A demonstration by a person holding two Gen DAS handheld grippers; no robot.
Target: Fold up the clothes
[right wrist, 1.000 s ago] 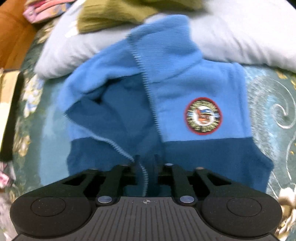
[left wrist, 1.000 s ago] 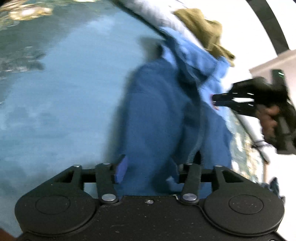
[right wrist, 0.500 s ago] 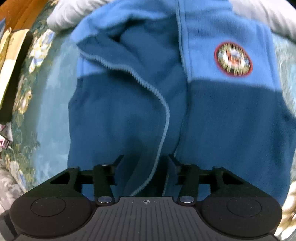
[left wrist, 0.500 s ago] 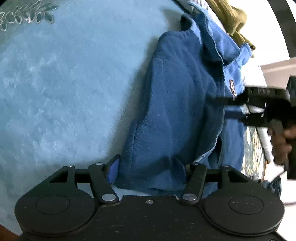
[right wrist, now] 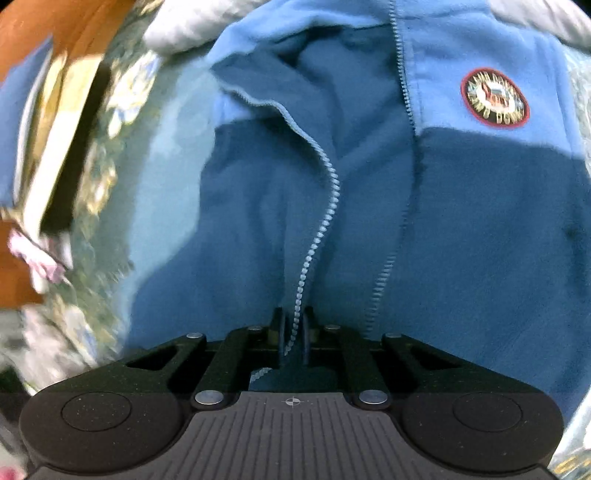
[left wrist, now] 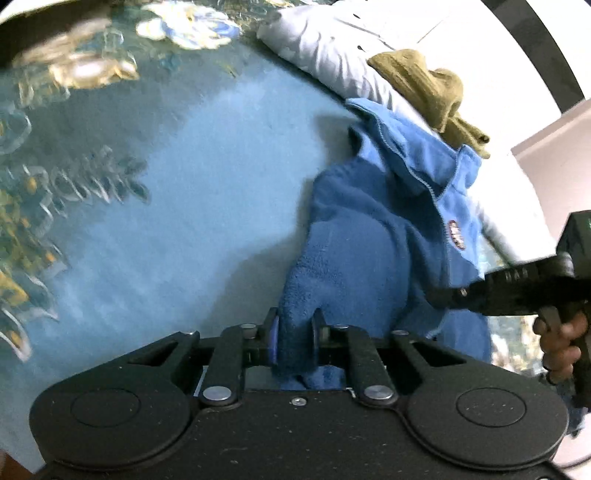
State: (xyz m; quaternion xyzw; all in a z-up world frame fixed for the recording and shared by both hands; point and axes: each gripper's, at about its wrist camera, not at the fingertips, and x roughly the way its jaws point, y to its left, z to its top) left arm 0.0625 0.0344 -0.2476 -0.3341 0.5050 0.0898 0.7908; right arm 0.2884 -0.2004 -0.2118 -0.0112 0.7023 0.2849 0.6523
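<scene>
A two-tone blue fleece vest point(left wrist: 373, 236) with a zipper and a round red-rimmed badge point(right wrist: 495, 98) lies on a light blue bed cover point(left wrist: 207, 206). My left gripper point(left wrist: 294, 341) is shut on the vest's dark blue side edge. My right gripper point(right wrist: 293, 338) is shut on the vest's left front panel at the zipper edge, near the hem point(right wrist: 317, 236). The right gripper also shows in the left wrist view point(left wrist: 439, 295), pinching the vest's front.
A white pillow point(left wrist: 332, 55) with an olive green garment point(left wrist: 428, 88) on it lies behind the vest's collar. The floral bedspread point(left wrist: 44, 206) surrounds the blue cover. Wooden furniture point(right wrist: 40, 22) and a flat box point(right wrist: 62, 147) stand at the bed's left.
Both grippers were open half a second ago and have now closed on the vest, the left on its side edge, the right on the zipper edge.
</scene>
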